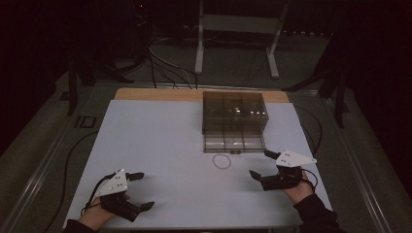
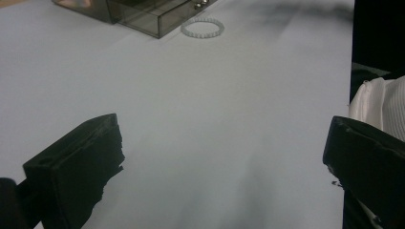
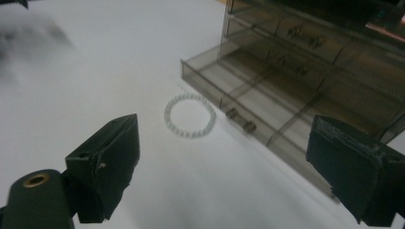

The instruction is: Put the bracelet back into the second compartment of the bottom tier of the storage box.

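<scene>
High view: 1 bracelet (image 1: 221,161), 2 grippers.

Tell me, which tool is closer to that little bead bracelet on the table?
The right tool. It sits just beside the bracelet, open, off to its right. The left tool rests open near the table's front edge, well away to the bracelet's left.

Wide-apart jaws hang over the white table (image 2: 200,119), the bead bracelet (image 2: 202,27) beside the smoky drawer box (image 2: 143,14).
</scene>
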Action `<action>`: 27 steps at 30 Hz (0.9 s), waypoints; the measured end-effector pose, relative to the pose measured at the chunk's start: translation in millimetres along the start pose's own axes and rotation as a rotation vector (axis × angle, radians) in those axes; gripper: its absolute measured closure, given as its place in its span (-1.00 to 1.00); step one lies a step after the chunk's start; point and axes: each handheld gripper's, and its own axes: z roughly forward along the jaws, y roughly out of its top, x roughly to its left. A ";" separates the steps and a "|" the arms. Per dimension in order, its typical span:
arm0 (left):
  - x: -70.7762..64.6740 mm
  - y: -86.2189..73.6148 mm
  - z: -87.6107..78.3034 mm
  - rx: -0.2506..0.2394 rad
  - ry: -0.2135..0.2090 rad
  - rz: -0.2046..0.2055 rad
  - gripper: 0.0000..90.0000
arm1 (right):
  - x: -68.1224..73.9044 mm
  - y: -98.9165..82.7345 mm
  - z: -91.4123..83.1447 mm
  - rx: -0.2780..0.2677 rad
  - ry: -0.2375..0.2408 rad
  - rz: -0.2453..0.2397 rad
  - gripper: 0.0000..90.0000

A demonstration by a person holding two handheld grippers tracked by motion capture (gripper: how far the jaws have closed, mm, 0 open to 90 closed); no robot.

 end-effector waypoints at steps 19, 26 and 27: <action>1.1 1.0 -0.7 -0.008 -0.002 -0.005 -1.00 | 3.8 49.4 31.0 -0.032 0.064 -0.078 -0.75; 0.9 1.1 -1.0 -0.010 0.004 -0.002 -1.00 | 9.3 53.5 46.5 -0.022 0.101 -0.080 -0.75; 1.0 1.1 -1.1 -0.010 0.003 -0.001 -1.00 | 9.8 53.6 48.1 -0.022 0.105 -0.079 -0.75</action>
